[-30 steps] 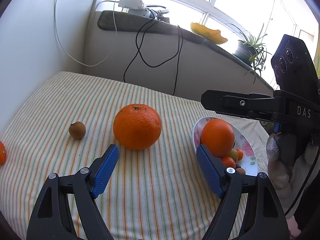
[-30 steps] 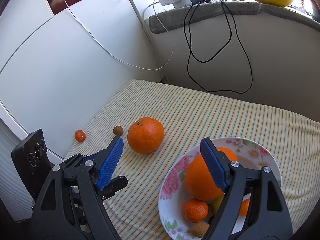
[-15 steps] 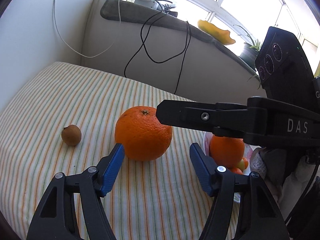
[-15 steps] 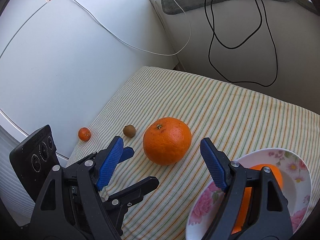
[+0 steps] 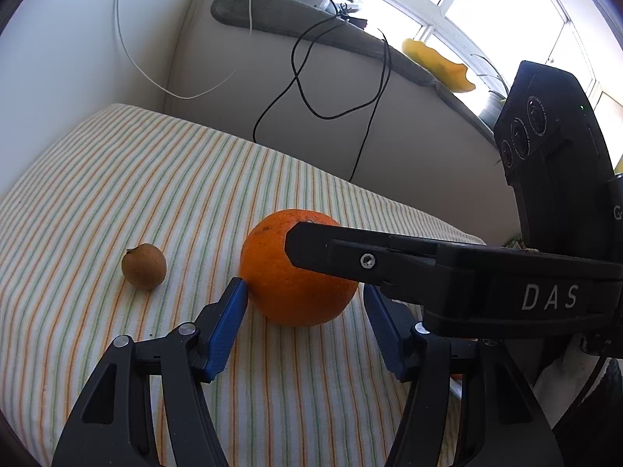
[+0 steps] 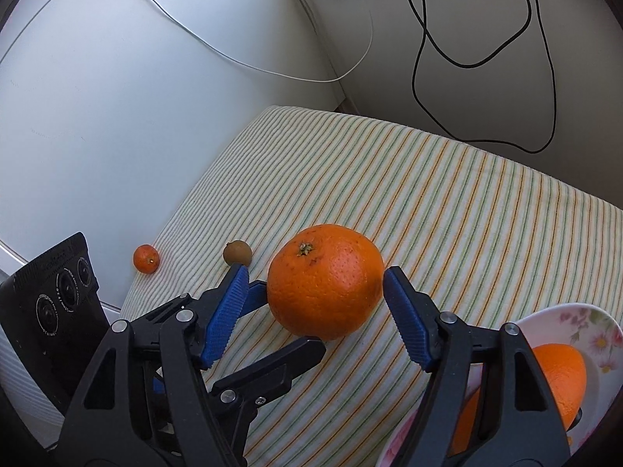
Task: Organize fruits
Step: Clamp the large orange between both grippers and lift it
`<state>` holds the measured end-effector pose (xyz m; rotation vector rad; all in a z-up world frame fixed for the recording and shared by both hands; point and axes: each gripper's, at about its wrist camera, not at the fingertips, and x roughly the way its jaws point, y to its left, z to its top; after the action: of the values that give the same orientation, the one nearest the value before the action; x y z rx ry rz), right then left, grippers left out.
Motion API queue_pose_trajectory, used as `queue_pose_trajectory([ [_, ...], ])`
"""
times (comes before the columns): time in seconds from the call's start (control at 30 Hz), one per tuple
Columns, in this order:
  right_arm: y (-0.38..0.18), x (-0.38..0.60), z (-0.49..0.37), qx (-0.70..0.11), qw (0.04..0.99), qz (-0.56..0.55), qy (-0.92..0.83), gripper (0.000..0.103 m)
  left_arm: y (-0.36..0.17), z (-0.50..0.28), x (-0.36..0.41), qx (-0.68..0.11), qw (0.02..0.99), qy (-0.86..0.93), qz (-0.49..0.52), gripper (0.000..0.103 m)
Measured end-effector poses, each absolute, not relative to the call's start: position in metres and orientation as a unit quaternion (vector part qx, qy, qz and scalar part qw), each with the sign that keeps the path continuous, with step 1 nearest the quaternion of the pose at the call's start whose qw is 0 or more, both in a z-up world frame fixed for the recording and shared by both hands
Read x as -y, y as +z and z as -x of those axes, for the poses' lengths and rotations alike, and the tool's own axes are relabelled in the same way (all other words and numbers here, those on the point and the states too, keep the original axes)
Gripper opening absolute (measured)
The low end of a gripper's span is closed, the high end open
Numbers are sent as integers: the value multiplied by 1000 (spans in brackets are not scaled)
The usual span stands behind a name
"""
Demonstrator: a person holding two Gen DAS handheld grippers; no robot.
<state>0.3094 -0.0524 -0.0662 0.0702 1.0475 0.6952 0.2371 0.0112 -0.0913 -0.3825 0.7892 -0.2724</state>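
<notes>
Both grippers frame the same fruit. The right gripper (image 6: pixel 315 288) has its ribbed blue pads (image 6: pixel 405 317) either side of the large orange (image 6: pixel 325 278), a sliver of gap showing on each flank; its jaws are closing, the orange between them but not yet pressed. The left gripper (image 5: pixel 305 307) comes at the same orange (image 5: pixel 296 272) from the other side, also closing: its left pad (image 5: pixel 229 321) sits right at the skin, possibly touching, while the right pad is partly hidden behind the other tool's black arm, so contact there cannot be told. In my judgement the right gripper is the better centred, with the fruit's widest girth lying square between its fingers.

The orange is nearly round, so it has no real long axis; its stem scar faces up and slightly far-left. Its skin is pebbled, waxy and firm-looking, likely to roll if nudged off-centre.

It rests on a soft striped cloth (image 6: pixel 447 202). Left of it lie a small brown, matte, oval fruit (image 6: pixel 237 252) and, farther left, a small mandarin (image 6: pixel 146 258). At the near right, a glossy floral plate (image 6: pixel 584 319) holds another orange (image 6: pixel 560 373).
</notes>
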Motion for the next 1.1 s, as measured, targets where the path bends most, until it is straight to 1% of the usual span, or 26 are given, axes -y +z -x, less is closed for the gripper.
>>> queue_pose_trajectory([
  [0.27,-72,43,-313,-495,807,-20,321,75,-95,-240,-11,-388,894,-128,184,60],
  [0.3,-73,42,-313,-495,808,-17,319,75,-95,-240,-12,-387,895,-126,183,58],
  [0.37,-73,41,-312,-492,814,-8,310,67,-96,-240,-11,-386,896,-125,182,58],
  [0.4,-73,42,-312,-490,815,-7,310,66,-96,-241,-10,-385,897,-124,178,58],
  [0.77,-70,47,-305,-480,818,-13,315,64,-93,-233,-6,-371,908,-114,160,57],
  [1.1,-53,57,-288,-463,828,-17,317,63,-76,-218,4,-352,916,-115,151,57],
])
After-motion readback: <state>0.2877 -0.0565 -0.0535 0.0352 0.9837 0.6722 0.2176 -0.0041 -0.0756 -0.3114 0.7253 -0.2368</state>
